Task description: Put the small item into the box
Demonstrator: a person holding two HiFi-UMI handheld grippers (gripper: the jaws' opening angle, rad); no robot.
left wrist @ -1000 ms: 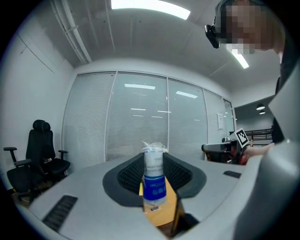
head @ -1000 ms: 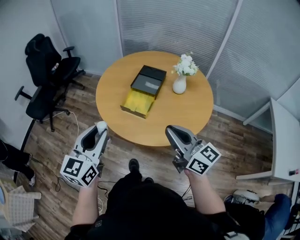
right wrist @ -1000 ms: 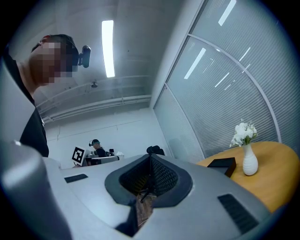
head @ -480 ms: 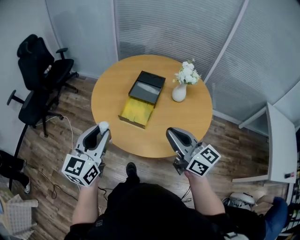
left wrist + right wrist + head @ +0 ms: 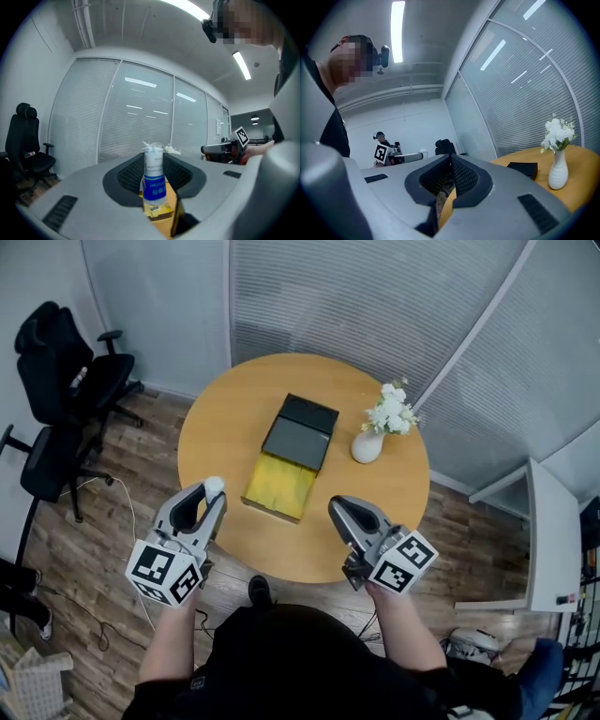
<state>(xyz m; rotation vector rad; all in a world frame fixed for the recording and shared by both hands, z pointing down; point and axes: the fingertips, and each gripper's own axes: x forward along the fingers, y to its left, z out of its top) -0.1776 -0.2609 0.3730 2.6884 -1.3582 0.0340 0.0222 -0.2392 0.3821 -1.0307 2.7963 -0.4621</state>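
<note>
An open box lies in the middle of the round wooden table (image 5: 234,418): a yellow-lined tray (image 5: 278,486) with its black lid (image 5: 298,432) joined behind it. My left gripper (image 5: 214,491) hovers over the table's near left edge, short of the box. It is shut on a small white packet with a blue label (image 5: 153,180), which stands upright between the pads. The packet's white top (image 5: 215,484) shows at the gripper's tip. My right gripper (image 5: 336,506) hangs over the near right edge, shut with nothing in it. From the right gripper (image 5: 451,157) the black lid (image 5: 522,168) is visible.
A white vase of white flowers (image 5: 367,446) stands on the table right of the box, also seen as the vase (image 5: 558,171). Black office chairs (image 5: 56,362) stand at the left. A white desk (image 5: 553,540) is at the right. Blinds line the back wall.
The table and box have come nearer, and both grippers now reach over the table's near edge. The left gripper still holds the packet.
</note>
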